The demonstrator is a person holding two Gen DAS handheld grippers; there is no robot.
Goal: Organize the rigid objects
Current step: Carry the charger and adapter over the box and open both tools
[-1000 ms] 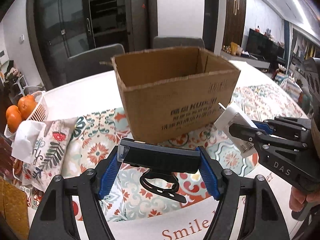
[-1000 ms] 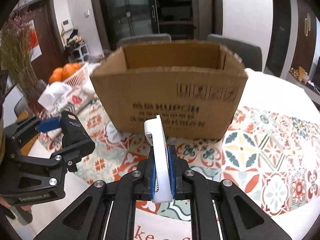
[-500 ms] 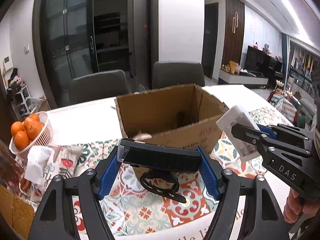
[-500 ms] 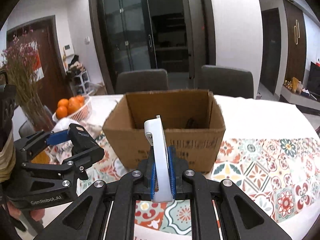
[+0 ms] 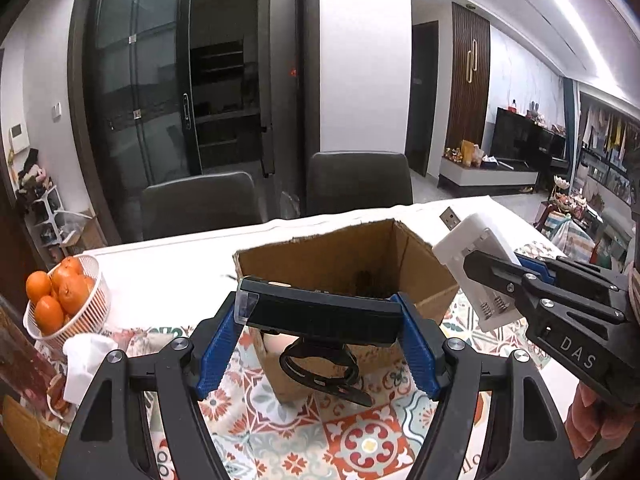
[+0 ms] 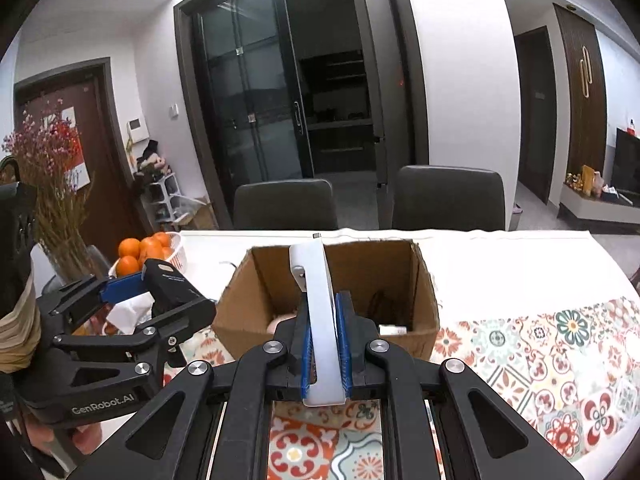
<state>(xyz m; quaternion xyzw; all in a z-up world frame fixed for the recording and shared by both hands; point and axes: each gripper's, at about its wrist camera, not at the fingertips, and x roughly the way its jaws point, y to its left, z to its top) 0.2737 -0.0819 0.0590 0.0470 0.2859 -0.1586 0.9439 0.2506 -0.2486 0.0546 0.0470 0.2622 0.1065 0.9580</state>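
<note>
Both grippers have risen above the cardboard box [image 5: 348, 268] on the counter [image 6: 520, 264]. Left gripper [image 5: 320, 322] fingers clamp a black device [image 5: 320, 312] crosswise; right gripper [image 6: 325, 354] fingers pinch a white battery charger [image 6: 320, 312] edge-on, before the box's open top.

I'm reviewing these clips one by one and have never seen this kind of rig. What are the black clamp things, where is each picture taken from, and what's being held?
No robot here: a person holds a two-finger clamp in each hand, with a camera on each looking along its fingers.

The left camera's picture shows the left hand-held gripper clamped on a black device with a strap ring. The right camera's picture shows the right hand-held gripper clamped on a white battery charger, seen edge-on. Each gripper also appears at the side of the other's picture.

Ahead, on a patterned tablecloth, stands an open cardboard box with a few items inside. A white basket of oranges sits to the left.
</note>
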